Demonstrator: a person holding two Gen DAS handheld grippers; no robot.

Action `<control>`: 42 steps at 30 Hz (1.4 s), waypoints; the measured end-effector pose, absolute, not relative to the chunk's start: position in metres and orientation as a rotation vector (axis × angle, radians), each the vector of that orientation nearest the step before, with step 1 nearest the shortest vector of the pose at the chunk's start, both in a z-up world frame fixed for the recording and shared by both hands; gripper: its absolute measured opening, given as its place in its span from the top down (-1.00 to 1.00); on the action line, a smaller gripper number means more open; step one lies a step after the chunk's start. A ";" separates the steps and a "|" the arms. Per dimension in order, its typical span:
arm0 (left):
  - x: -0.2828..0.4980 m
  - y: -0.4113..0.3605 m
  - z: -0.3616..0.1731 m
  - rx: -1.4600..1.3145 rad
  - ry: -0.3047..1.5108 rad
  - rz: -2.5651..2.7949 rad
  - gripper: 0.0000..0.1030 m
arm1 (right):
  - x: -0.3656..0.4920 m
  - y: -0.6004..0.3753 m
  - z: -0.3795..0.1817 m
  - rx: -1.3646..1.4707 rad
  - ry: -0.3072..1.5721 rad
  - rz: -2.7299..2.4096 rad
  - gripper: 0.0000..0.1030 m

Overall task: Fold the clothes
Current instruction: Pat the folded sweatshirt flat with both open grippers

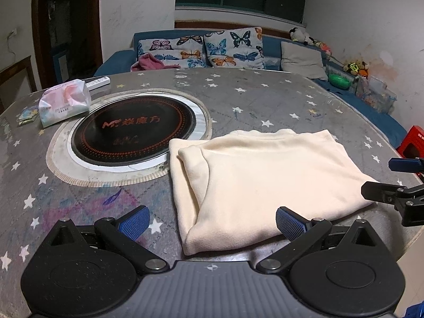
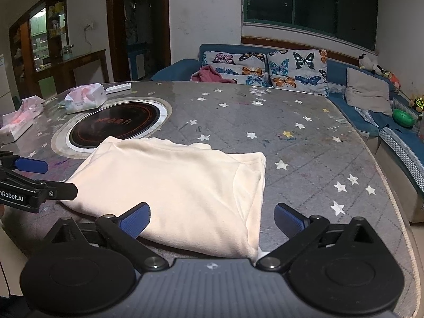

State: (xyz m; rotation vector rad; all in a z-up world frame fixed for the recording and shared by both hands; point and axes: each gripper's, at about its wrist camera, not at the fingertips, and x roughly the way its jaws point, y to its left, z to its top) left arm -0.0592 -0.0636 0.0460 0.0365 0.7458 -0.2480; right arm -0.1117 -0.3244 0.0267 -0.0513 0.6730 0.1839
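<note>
Only a folded cream garment (image 1: 265, 175) on the table (image 1: 265, 98)

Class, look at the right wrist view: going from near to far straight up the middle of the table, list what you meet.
Right tool, open → folded cream garment → bare starred tablecloth → butterfly cushions on the blue sofa → dark window.
</note>
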 end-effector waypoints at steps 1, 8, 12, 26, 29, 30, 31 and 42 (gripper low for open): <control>-0.059 -0.064 0.046 0.040 0.747 -0.245 -1.00 | -0.112 -0.324 0.026 -0.051 0.673 0.185 -0.96; -0.060 -0.065 0.047 0.046 0.753 -0.237 -1.00 | -0.114 -0.321 0.027 -0.047 0.669 0.196 -0.99; -0.060 -0.065 0.046 0.051 0.764 -0.229 -1.00 | -0.115 -0.320 0.027 -0.047 0.666 0.204 -0.99; -0.066 -0.065 0.045 0.060 0.790 -0.199 -1.00 | -0.122 -0.301 0.028 -0.073 0.650 0.271 -0.99; -0.065 -0.062 0.045 0.055 0.789 -0.193 -1.00 | -0.123 -0.297 0.029 -0.083 0.645 0.290 -0.99; -0.064 -0.061 0.046 0.051 0.787 -0.191 -1.00 | -0.123 -0.296 0.029 -0.085 0.643 0.296 -0.99; -0.063 -0.059 0.046 0.047 0.784 -0.189 -1.00 | -0.123 -0.294 0.030 -0.089 0.641 0.305 -0.99; -0.050 -0.043 0.040 0.024 0.804 -0.142 -1.00 | -0.116 -0.268 0.027 -0.151 0.657 0.401 -0.99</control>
